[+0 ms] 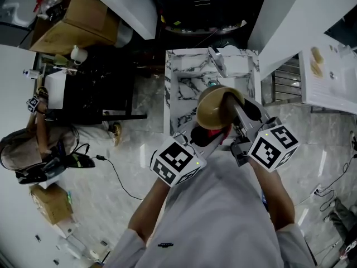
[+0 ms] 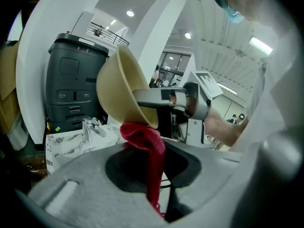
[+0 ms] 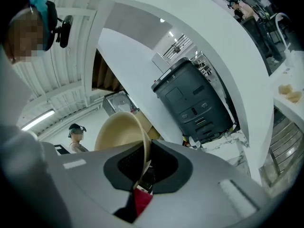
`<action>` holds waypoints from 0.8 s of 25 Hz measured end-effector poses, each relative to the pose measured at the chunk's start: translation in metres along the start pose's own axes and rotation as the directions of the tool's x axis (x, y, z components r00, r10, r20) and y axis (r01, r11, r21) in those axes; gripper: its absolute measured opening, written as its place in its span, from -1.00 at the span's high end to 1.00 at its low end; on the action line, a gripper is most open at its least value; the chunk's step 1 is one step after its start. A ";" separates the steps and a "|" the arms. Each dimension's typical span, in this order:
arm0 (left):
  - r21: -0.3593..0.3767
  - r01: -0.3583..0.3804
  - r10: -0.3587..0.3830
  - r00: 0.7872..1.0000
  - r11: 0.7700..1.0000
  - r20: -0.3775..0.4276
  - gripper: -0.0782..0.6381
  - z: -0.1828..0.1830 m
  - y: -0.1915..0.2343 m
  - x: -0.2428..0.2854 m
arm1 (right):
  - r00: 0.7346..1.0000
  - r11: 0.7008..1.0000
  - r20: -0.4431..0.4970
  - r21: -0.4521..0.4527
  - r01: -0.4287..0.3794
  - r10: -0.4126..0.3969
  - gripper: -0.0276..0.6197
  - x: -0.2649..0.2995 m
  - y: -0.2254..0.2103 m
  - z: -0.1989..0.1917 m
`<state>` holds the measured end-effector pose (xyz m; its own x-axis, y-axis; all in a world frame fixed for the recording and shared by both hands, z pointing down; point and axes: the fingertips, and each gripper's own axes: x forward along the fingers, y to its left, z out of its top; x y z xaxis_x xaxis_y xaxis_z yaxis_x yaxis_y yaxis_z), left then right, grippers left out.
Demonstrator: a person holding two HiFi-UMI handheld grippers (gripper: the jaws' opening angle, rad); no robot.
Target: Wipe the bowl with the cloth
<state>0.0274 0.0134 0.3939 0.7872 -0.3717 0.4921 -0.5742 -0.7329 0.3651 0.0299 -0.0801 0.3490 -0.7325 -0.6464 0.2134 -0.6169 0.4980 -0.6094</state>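
Note:
A tan bowl (image 1: 215,108) is held up on edge above the marble counter, its rim clamped between the jaws of my right gripper (image 1: 230,106), which is shut on it. In the right gripper view the bowl (image 3: 118,131) rises from between the pads. My left gripper (image 1: 207,134) is shut on a red cloth (image 1: 212,134), which touches the bowl's underside. The left gripper view shows the cloth (image 2: 147,141) bunched against the bowl (image 2: 124,90) from below, with the right gripper (image 2: 156,99) reaching in from the right.
Under the bowl lies a white marble counter (image 1: 184,94) with a chrome faucet (image 1: 216,60) and a sink. A dark machine (image 2: 73,87) stands behind. A person sits at the left (image 1: 33,149) beside cardboard boxes (image 1: 72,21). Cables run across the floor.

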 end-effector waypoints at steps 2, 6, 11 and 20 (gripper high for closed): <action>-0.001 -0.013 0.013 1.000 1.000 -0.010 0.59 -0.006 0.000 0.000 | 1.000 1.000 0.011 -0.003 0.023 -0.023 0.84 -0.003 -0.005 0.004; -0.046 -0.111 0.112 0.994 0.993 0.017 0.59 -0.011 0.016 -0.013 | 0.996 0.995 0.026 -0.057 0.081 -0.080 0.84 -0.013 -0.024 0.008; -0.185 -0.273 0.307 0.933 0.944 0.186 0.59 0.003 0.051 -0.048 | 0.991 0.987 0.036 -0.088 0.133 -0.130 0.84 -0.019 -0.039 0.006; -0.267 -0.396 0.467 0.828 0.879 0.311 0.59 0.007 0.086 -0.103 | 0.965 0.933 0.084 -0.248 0.261 -0.248 0.84 -0.024 -0.033 -0.004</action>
<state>-0.1017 -0.0154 0.3697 0.4531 -0.8272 0.3323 -0.8763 -0.3448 0.3366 0.0663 -0.0789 0.3668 -0.5303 -0.7956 0.2930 -0.8380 0.4395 -0.3233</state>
